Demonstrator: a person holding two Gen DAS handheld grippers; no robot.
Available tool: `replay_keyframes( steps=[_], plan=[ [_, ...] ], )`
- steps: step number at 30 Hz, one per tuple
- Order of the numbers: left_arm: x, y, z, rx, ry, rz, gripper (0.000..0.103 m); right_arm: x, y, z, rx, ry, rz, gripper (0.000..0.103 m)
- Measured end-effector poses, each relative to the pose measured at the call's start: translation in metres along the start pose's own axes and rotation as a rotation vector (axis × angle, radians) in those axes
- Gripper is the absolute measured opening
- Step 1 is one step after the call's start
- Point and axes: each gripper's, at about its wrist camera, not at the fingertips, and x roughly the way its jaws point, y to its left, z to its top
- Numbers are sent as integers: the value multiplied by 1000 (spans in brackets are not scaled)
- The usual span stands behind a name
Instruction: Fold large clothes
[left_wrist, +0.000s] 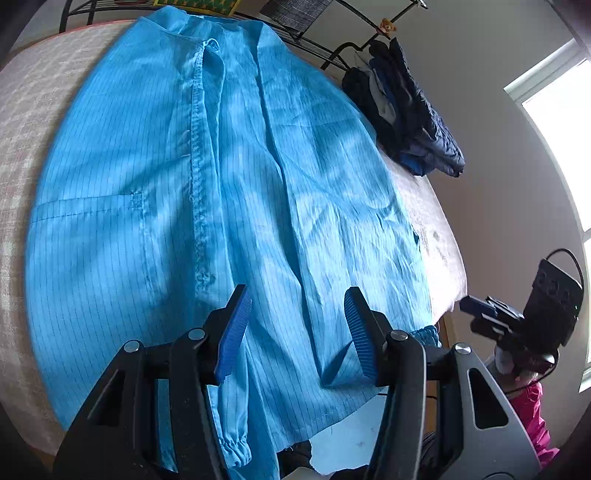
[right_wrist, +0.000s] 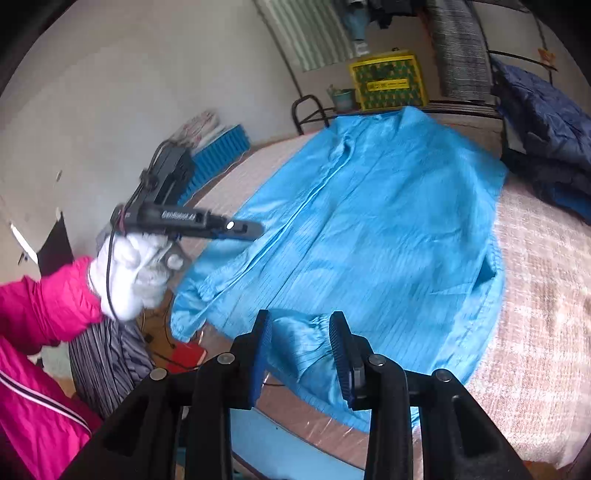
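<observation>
A large bright blue striped coat (left_wrist: 155, 177) lies spread flat, front up, on a cloth-covered table (left_wrist: 22, 110). My left gripper (left_wrist: 297, 291) hovers over its near hem with the jaws apart and only flat cloth beneath them. In the right wrist view the coat (right_wrist: 388, 221) fills the middle. My right gripper (right_wrist: 300, 315) stands at the table's near edge, jaws apart, with a gathered sleeve cuff (right_wrist: 303, 336) lying loose between the pads. A white-gloved hand (right_wrist: 136, 273) holds the left gripper (right_wrist: 221, 225) over the coat's left side. A second cuff (right_wrist: 184, 317) hangs off the near left edge.
A heap of dark blue quilted clothes (left_wrist: 413, 110) sits at the table's far right corner (right_wrist: 546, 129). Behind stand a black metal rack (left_wrist: 314, 44) and a yellow box (right_wrist: 388, 81). A pink sleeve (right_wrist: 44, 302) is at the left. A window (left_wrist: 561, 129) is on the right.
</observation>
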Motion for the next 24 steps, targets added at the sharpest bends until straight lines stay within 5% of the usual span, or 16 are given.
replay_keyframes(
  steps=[7,14,18,24],
  plan=[
    [34,-42,-24,146,79,22,54,24,-67,-1,312,45,-71,28],
    [58,-63,-51,214,144,-1,54,41,-34,-7,155,119,-176,28],
    [50,-71,-73,183,237,-157,54,47,-24,-15,87,161,-218,29],
    [29,-67,-64,163,169,-167,54,30,-31,-15,85,118,-198,29]
  ],
)
